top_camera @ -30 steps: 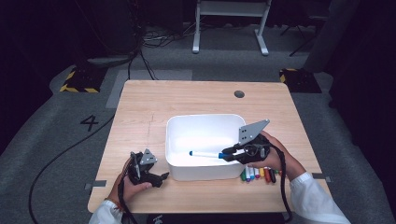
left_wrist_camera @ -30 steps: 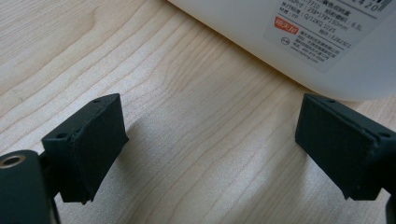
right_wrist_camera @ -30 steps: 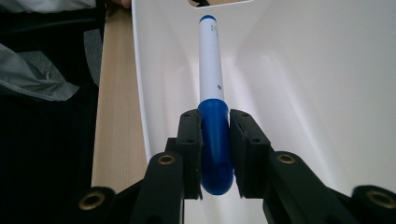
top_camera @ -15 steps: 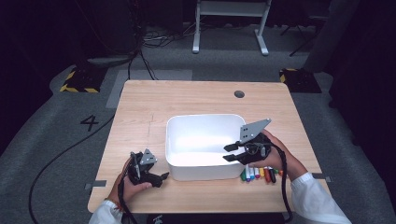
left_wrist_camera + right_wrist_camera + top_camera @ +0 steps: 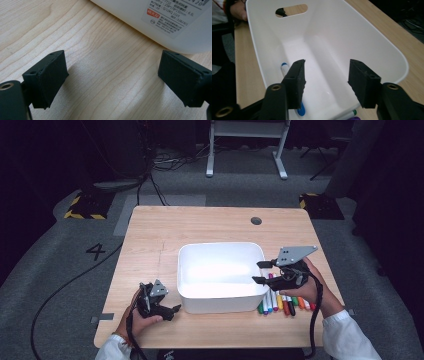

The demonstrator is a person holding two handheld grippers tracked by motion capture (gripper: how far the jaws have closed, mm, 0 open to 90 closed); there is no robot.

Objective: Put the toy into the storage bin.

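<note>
A: What does the blue marker [image 5: 284,67] look like, and where is it?

B: It has a white barrel with blue ends, and it lies on the floor of the white bin [image 5: 220,251], along the bin's near wall as the right gripper view shows it.

A: And the right hand-held gripper [image 5: 261,272]?

B: It hangs over the bin's right rim, jaws spread apart with nothing between them. One second ago the high view showed the marker at those jaws above the bin; now the marker is down inside.

A: The left one?

B: The left hand-held gripper [image 5: 172,309] rests on the counter [image 5: 150,235] just off the bin's front left corner, jaws wide apart and empty, where it was a second ago.

A: Anything hard to make out?

B: One black jaw covers the marker's middle in the right gripper view, so only its two ends show. The row of coloured markers [image 5: 280,302] beside the bin's right wall is partly under the person's hand. The printed label [image 5: 172,15] on the bin's outer wall is too small to read.
</note>
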